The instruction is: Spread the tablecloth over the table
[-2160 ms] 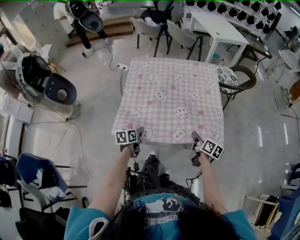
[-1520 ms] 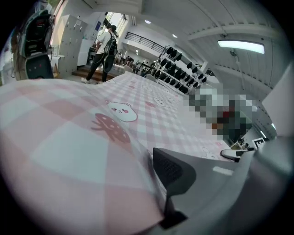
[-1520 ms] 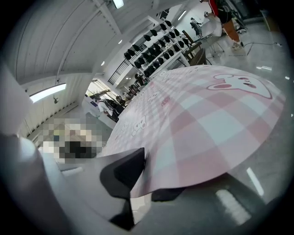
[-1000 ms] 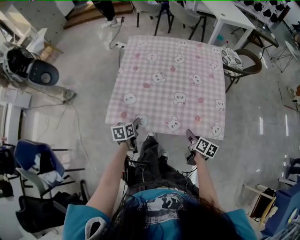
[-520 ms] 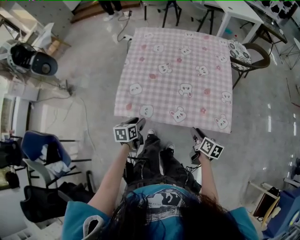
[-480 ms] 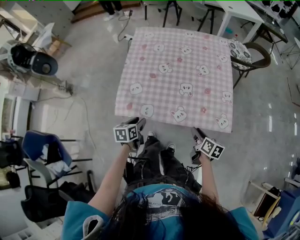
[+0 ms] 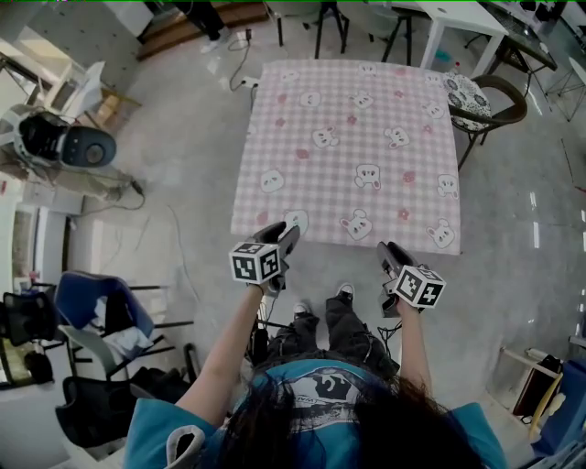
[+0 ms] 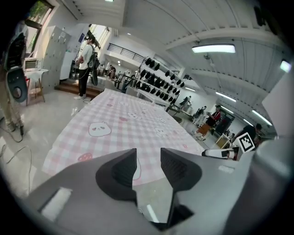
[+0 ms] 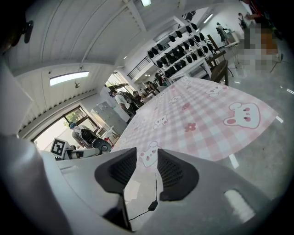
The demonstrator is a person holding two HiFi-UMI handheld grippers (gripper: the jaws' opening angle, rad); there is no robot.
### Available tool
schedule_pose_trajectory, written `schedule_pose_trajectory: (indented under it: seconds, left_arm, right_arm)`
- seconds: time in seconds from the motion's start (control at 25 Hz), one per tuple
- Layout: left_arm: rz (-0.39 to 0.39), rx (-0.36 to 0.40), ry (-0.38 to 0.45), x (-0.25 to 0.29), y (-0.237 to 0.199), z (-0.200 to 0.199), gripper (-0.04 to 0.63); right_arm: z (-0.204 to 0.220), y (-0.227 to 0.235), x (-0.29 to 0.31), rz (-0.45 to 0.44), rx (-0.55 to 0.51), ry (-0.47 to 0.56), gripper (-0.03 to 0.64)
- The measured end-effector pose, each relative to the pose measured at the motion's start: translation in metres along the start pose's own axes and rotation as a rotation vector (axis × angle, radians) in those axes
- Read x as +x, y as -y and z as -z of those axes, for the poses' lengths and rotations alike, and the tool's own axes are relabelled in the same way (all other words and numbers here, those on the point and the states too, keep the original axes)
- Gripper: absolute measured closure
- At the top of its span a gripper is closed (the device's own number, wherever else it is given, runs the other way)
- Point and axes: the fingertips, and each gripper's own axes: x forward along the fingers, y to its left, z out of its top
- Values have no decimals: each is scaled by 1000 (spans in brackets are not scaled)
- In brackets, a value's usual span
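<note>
Glossy floor (image 7: 183, 174), square gingham tablecloth (image 7: 352, 137)

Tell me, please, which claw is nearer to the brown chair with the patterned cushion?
Right. The right claw hangs at the tablecloth edge on the same side as the brown chair; the left claw is by the near left corner, farther from it.

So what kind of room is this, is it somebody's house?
Probably not a house. It looks more like a big workshop or lab: there are shelves of black gear, a big white machine on the floor, and another white table.
</note>
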Motion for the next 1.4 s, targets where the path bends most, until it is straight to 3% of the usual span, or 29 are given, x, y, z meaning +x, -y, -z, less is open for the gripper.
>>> schedule_pose_trajectory:
  seconds: [0.16, 0.36, 0.6, 0.88, 1.4]
  left_arm:
    - [86, 76, 76, -17, 20, -30, 420]
    - [153, 210, 96, -52, 30, -44, 439]
    - [232, 253, 219, -112, 39, -63, 476]
    - [307, 379, 307, -158, 62, -73, 496]
    - [380, 436, 393, -206, 85, -69, 558]
  right_arm:
    - [-20, -38, -5, -47, -96, 44, 471]
    - [-32, -93, -13, -99, -162, 89, 472]
    - [-29, -162, -32, -172, -241, 130, 479]
    - [-26, -234, -60, -268, -370, 204, 483]
    - [-10, -298, -79, -310, -534, 294, 579]
